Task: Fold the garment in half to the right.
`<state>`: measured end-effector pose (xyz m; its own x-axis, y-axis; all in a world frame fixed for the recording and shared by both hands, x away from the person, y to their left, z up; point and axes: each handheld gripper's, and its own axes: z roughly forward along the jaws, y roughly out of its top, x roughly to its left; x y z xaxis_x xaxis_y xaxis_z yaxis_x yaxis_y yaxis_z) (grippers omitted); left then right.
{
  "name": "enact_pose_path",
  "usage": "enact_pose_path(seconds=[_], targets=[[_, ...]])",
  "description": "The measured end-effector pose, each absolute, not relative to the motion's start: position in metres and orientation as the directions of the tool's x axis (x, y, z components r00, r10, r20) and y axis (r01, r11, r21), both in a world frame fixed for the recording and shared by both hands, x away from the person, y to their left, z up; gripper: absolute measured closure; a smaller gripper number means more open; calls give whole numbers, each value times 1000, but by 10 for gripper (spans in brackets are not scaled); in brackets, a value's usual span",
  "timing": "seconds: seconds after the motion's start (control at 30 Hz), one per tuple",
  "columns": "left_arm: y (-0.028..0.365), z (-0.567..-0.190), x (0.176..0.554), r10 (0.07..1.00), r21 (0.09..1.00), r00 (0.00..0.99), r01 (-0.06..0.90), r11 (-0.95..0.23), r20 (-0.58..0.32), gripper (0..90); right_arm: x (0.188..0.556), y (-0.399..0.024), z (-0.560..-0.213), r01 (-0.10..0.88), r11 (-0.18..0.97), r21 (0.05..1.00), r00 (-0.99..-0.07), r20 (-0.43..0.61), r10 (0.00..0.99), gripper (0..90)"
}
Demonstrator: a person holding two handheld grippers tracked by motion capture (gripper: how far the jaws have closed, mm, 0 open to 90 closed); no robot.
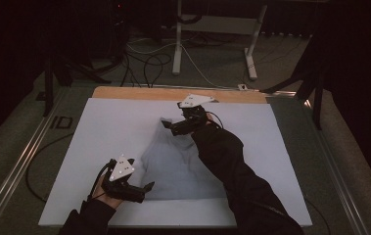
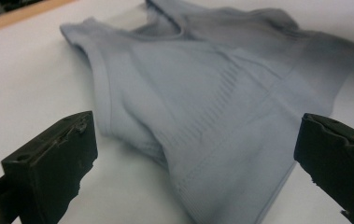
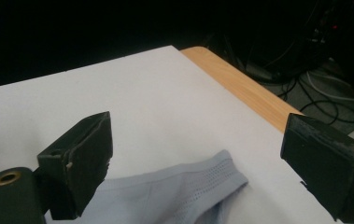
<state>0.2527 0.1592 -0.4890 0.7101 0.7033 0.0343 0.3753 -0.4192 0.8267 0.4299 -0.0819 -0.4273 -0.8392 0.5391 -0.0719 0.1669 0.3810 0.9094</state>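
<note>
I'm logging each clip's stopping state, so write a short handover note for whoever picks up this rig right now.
Left hand-held gripper: open, holding nothing, at the near left corner of the grey sleeveless top.
Right hand-held gripper: open, holding nothing, over the top's far shoulder strap.
The top lies spread but rumpled on the white sheet that covers the table.
Done: both grippers are lined up at opposite ends of the garment.
Left: neither has gripped cloth yet; probably close on strap and hem, then smooth or fold.
</note>
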Motion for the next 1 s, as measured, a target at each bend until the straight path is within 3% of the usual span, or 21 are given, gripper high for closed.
enact_pose_path(seconds=[0.33,0.63,1.0], targets=[[160,-507,252,706,786,708,434,-441,6,6,449,-59,-444,204,402,893,-844,-47,534,92],[159,-521,258,662,686,748,500,-528,-35,46,462,-51,-459,244,414,877,-839,-23,543,92],[154,-529,261,638,638,768,520,-567,-58,307,468,-47,-470,256,430,866,-839,-21,543,92]])
